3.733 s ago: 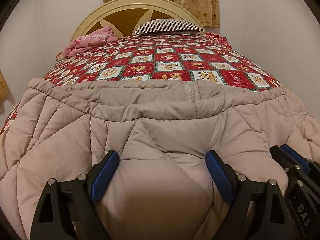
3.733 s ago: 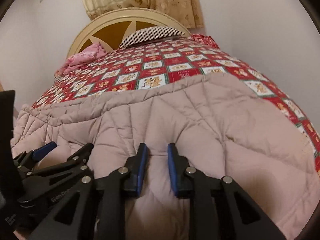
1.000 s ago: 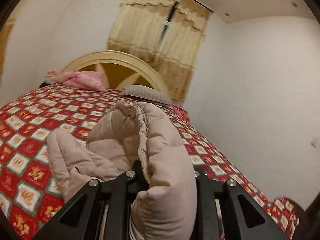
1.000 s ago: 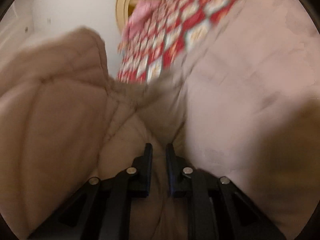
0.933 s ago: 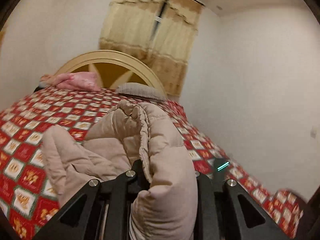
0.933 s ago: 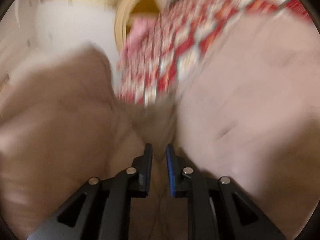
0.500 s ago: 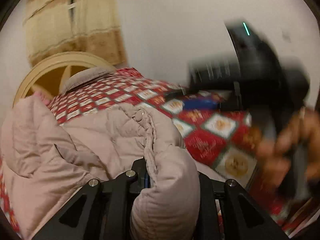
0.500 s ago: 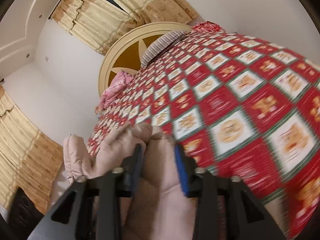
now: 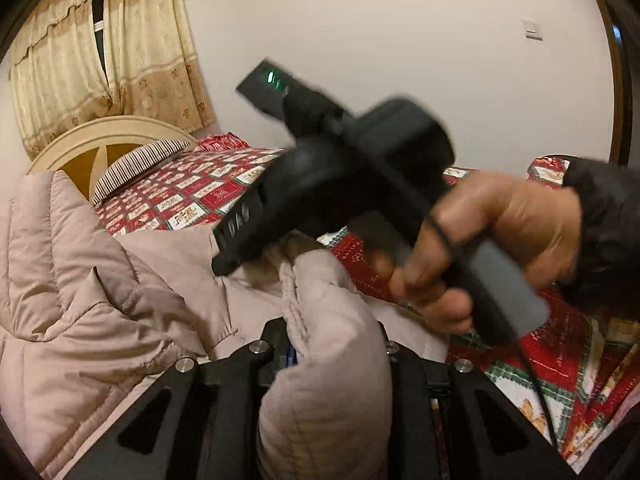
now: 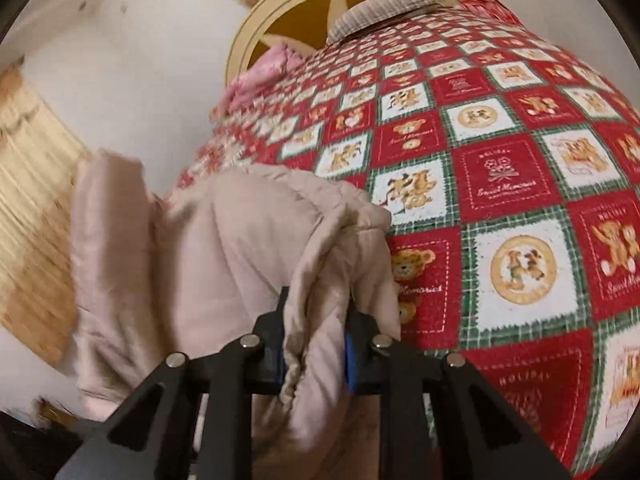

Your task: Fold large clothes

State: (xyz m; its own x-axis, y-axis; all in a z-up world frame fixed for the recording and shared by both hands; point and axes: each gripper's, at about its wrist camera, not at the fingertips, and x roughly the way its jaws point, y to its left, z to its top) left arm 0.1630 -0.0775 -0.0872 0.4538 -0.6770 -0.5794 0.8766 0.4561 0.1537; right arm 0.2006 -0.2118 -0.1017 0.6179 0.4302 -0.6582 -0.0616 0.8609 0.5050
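The puffy coat bulges over the left gripper, hiding most of its jaws. In the left wrist view the right gripper and the hand holding it are motion-blurred, its tips buried in fabric. The headboard is cut off at the right wrist view's top edge.

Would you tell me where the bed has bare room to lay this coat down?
The patchwork bedspread lies bare from the quilted coat to the striped pillow and headboard. Crowded: the near-left, under the coat, and the pink bundle by the headboard.
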